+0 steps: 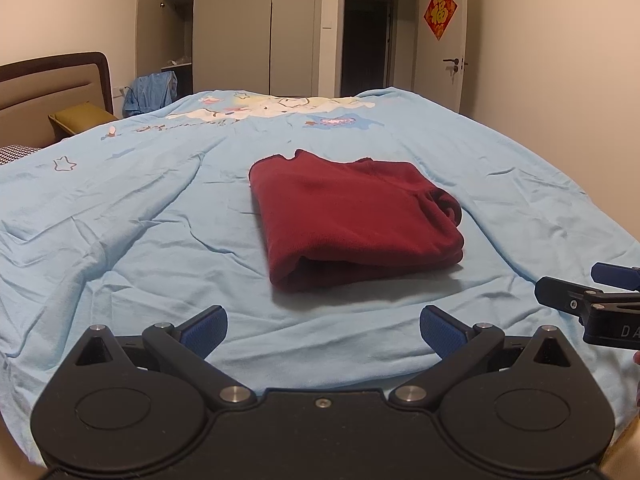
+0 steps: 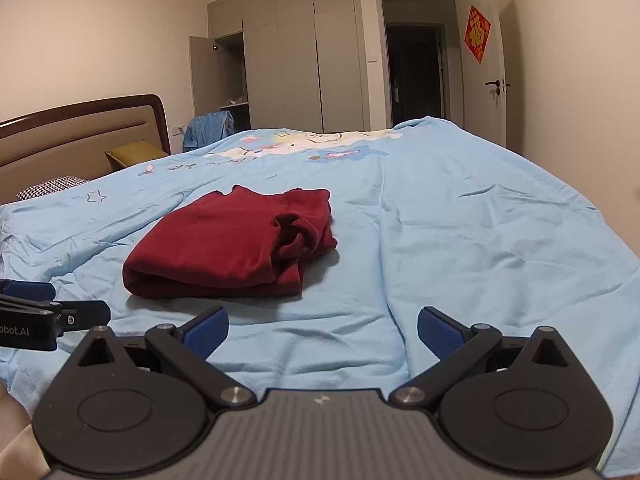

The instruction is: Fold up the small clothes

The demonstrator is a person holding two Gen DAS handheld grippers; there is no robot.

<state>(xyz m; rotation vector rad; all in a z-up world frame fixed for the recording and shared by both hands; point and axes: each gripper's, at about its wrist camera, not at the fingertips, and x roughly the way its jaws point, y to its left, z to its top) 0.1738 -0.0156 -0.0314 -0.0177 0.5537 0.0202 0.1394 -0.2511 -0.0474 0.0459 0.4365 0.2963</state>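
Observation:
A dark red garment [image 1: 352,220] lies folded into a thick rectangle on the light blue bedcover [image 1: 140,220]. It also shows in the right wrist view [image 2: 228,240], left of centre, with a bunched cuff or neck on its right side. My left gripper [image 1: 323,330] is open and empty, a short way in front of the garment's near fold. My right gripper [image 2: 323,330] is open and empty, in front and to the right of the garment. Each gripper shows at the edge of the other's view: the right one [image 1: 592,292], the left one [image 2: 60,312].
The bedcover [image 2: 460,240] is wrinkled and has cartoon prints at the far side. A brown headboard [image 1: 56,84] and pillows stand at the left. A wardrobe [image 1: 256,28] with one open door, blue clothes [image 1: 150,92] and a dark doorway [image 1: 366,44] lie beyond the bed.

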